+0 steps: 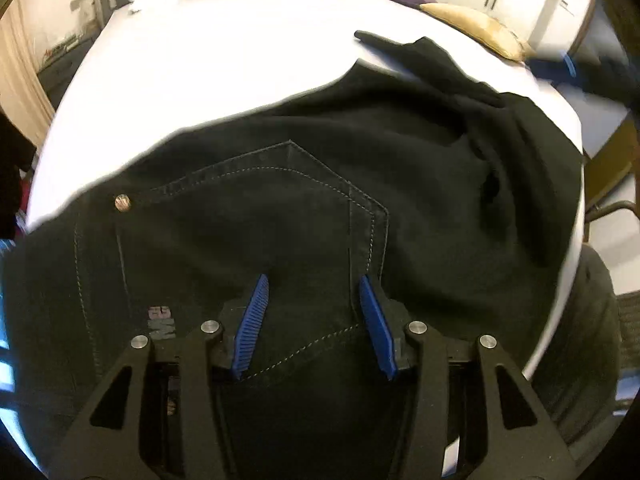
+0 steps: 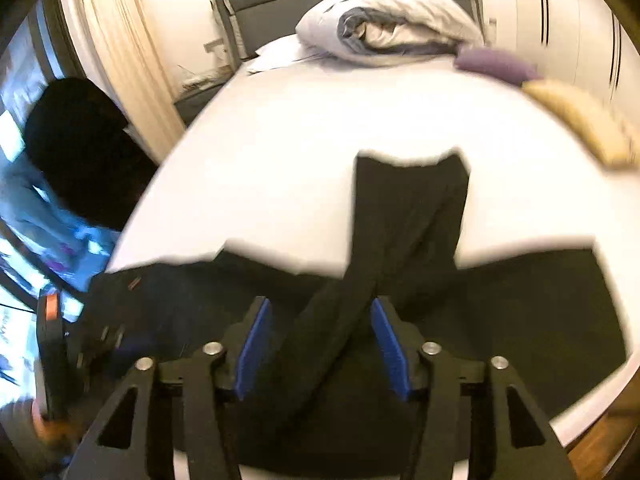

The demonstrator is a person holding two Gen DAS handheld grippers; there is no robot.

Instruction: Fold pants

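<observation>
Both grippers' fingers spread open over black pants [image 1: 320,200] on bed [image 1: 200,60], cushions [image 1: 472,28] beyond.

- Grey printed lettering [image 1: 161,322] is showing on the black pants [image 1: 320,200] in the left wrist view, lying sideways beside the left tool's [image 1: 314,292] finger; it is too blurred and partly hidden to be read.
- Nothing readable is showing in the right wrist view.
</observation>
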